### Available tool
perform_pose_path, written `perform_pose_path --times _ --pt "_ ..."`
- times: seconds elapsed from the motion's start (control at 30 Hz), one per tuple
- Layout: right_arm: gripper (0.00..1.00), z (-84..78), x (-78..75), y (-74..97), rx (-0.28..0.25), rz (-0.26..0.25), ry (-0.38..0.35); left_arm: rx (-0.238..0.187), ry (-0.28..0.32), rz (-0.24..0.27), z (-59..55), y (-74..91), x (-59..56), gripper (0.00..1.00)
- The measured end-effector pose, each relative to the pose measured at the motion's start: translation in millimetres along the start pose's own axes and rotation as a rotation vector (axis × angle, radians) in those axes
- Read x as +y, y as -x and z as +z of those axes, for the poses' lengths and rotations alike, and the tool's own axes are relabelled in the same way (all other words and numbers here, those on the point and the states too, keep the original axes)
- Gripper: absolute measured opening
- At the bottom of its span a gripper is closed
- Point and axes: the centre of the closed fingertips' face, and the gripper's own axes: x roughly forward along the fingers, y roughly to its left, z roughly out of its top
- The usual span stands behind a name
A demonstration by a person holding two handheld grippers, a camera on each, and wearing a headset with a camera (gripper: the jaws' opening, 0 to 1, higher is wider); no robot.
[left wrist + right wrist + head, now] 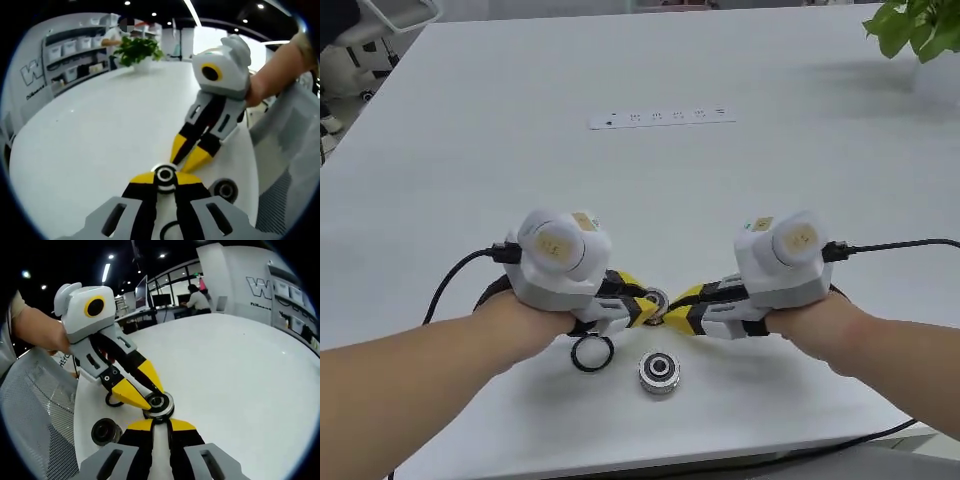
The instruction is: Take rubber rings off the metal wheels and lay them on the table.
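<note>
Yellow jaw tips meet from both sides over the near middle of the white table (470,180), with a metal wheel (655,298) caught between them. From my seat, the left gripper (642,303) has its jaws pinched on that wheel: in the left gripper view a yellow tip sits on each side of the hub. In the right gripper view a dark band runs round the wheel's rim. The right gripper (672,305) comes in from the right, its jaws drawn close with only a thin slit between them and its tips touching the wheel's near edge. I cannot tell whether they are nipping the band or only resting against it. I also cannot tell whether the wheel is lifted off the table.

A black rubber ring (573,354) lies flat on the table, just near of the left gripper. A second wheel (659,370) lies flat just to the right of that ring, apart from it and near of the held wheel. A white power strip (662,118) lies well away on the far side, and a green plant (912,28) shows at the far right corner.
</note>
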Motion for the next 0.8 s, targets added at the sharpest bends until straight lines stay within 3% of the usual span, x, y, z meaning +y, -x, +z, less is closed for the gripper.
perform_pose_path --times 0.13,0.3,0.5,0.8 --pt "0.01 -1.5 -1.9 1.6 -0.003 -0.001 -0.032 0.0 0.001 0.0 -0.3 -1.3 0.2 0.14" --pt "0.0 -1.5 -1.9 1.0 -0.001 -0.008 -0.047 0.001 0.007 0.005 -0.4 -1.8 0.2 0.14" --pt "0.0 -2.1 -6.0 2.6 -0.014 -0.011 -0.13 -0.001 0.002 0.011 -1.7 -1.0 -2.0 0.14" --pt "0.0 5.5 -8.7 8.6 -0.083 -0.023 -0.26 0.005 0.002 0.021 -2.1 -1.1 -4.2 0.13"
